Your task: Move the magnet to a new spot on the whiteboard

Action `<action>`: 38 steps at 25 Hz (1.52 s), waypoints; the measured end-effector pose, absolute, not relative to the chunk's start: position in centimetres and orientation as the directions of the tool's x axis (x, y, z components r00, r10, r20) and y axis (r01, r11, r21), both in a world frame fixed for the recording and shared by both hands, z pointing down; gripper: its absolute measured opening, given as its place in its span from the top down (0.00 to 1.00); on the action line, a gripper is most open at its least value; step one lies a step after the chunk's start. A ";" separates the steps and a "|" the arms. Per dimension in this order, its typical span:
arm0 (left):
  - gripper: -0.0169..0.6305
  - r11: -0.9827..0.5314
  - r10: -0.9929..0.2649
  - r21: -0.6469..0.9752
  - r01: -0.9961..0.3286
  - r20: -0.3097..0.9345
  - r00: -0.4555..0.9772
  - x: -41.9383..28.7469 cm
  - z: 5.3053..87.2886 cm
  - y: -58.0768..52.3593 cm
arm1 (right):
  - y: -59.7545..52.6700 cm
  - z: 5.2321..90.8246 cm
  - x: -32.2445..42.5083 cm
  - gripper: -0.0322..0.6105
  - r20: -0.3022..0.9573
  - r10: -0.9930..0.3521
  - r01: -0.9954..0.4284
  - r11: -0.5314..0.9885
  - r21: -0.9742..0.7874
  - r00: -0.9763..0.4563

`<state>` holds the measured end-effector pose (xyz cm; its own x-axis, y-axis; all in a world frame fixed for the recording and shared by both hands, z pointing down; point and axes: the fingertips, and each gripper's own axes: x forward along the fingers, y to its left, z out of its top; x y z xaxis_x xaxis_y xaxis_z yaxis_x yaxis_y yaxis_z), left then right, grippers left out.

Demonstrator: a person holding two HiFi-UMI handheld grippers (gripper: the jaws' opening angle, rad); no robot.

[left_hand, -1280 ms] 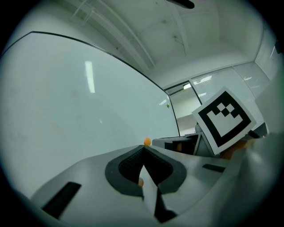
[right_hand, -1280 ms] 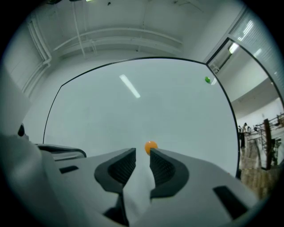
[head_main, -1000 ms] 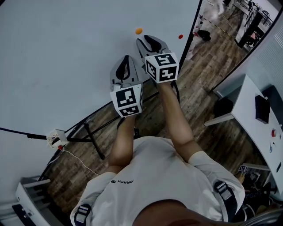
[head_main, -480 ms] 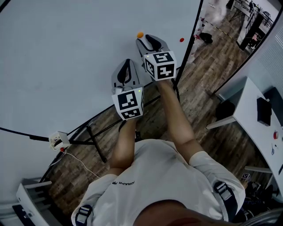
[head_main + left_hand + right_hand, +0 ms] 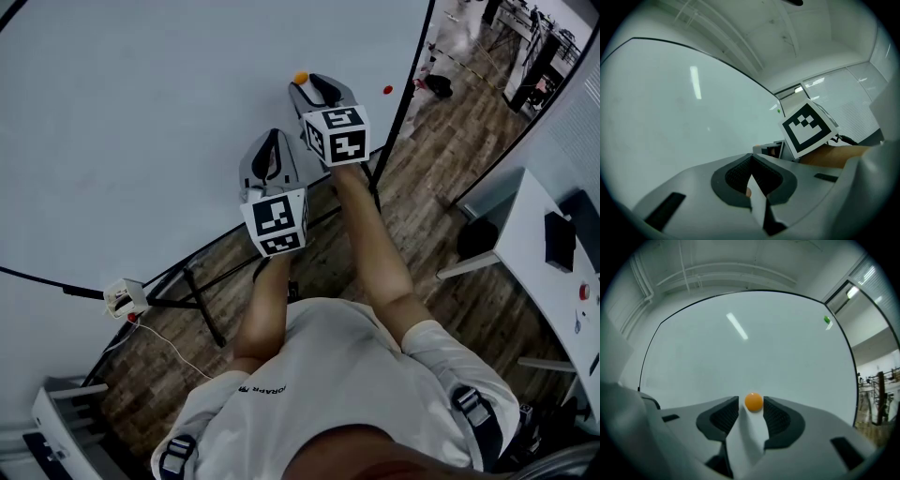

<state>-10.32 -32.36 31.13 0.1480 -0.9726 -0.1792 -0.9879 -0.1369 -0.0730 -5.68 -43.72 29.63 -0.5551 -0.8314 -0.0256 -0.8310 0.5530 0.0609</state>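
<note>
**Right jaws spread around the magnet**

The right gripper (image 5: 751, 400) has just been opening its jaws. The orange magnet (image 5: 753, 401) sits between them ungripped, stuck to the whiteboard (image 5: 740, 357). Released or about to be pinched? Unclear. The left gripper (image 5: 750, 159) hangs alongside, jaws together, empty.

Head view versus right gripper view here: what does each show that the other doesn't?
Head view only: the person, the wooden floor, and a red magnet near the whiteboard's right edge. Right gripper view only: the right hand-held gripper's jaws apart, having just been opening, the orange magnet between them and seemingly clear of the pads; a green magnet upper right. Both: the whiteboard and the orange magnet.
</note>
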 end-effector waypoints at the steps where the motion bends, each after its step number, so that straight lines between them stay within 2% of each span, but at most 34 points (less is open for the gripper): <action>1: 0.97 -0.135 -0.973 -0.073 -0.988 -0.179 0.146 -10.2 31.1 -32.4 | -43.8 29.6 -5.6 0.70 -0.025 -0.831 -0.831 0.553 0.059 -0.555; 38: 0.97 -0.108 -0.978 -0.074 -0.991 -0.171 0.119 -10.9 31.3 -32.8 | -45.0 29.4 -5.9 0.75 -0.023 -0.828 -0.828 0.560 0.025 -0.561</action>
<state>-10.87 -32.80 31.34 0.1190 -0.9781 -0.1707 -0.9914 -0.1078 -0.0737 -5.89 -44.95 29.42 -0.5609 -0.8276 -0.0233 -0.8279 0.5603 0.0250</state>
